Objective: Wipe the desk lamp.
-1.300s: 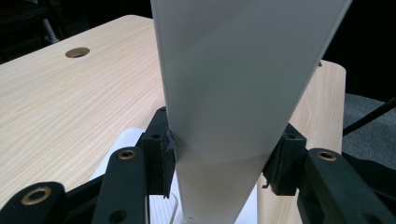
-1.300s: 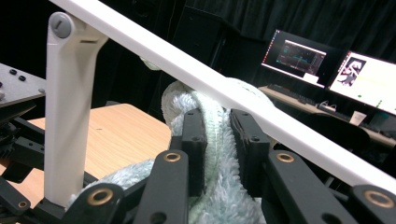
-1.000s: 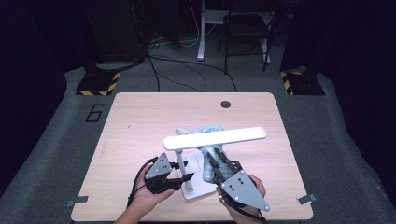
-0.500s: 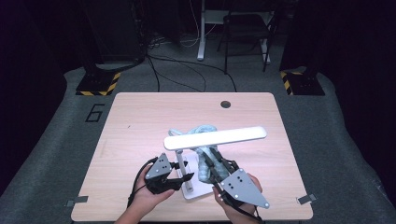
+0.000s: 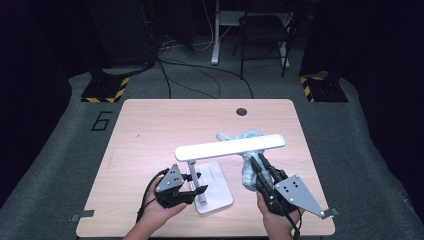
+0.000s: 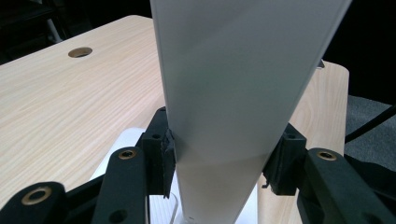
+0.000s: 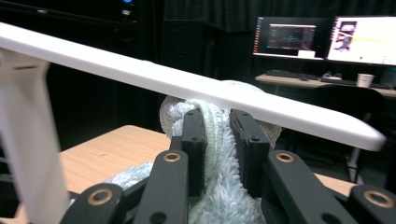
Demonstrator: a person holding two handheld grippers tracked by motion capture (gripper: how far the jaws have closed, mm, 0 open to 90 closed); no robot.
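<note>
A white desk lamp stands on the wooden table (image 5: 150,130), its flat base (image 5: 218,191) near the front edge and its long head bar (image 5: 230,148) running level to the right. My left gripper (image 5: 192,183) is shut on the lamp's upright stem (image 6: 224,116), a pad pressing each side. A fluffy pale blue cloth (image 5: 244,167) lies bunched under the right half of the bar. My right gripper (image 5: 256,164) is shut on a fold of that cloth (image 7: 217,140), which touches the underside of the head bar (image 7: 187,84).
A round cable hole (image 5: 241,111) sits at the table's far edge. Both hands work close to the front edge. Beyond the table are a chair, cables on the floor and lit monitors (image 7: 289,37) on a desk.
My right gripper has shifted to the right and a little farther out, dragging the cloth along under the lamp's head bar. The left gripper and the lamp have stayed put.
</note>
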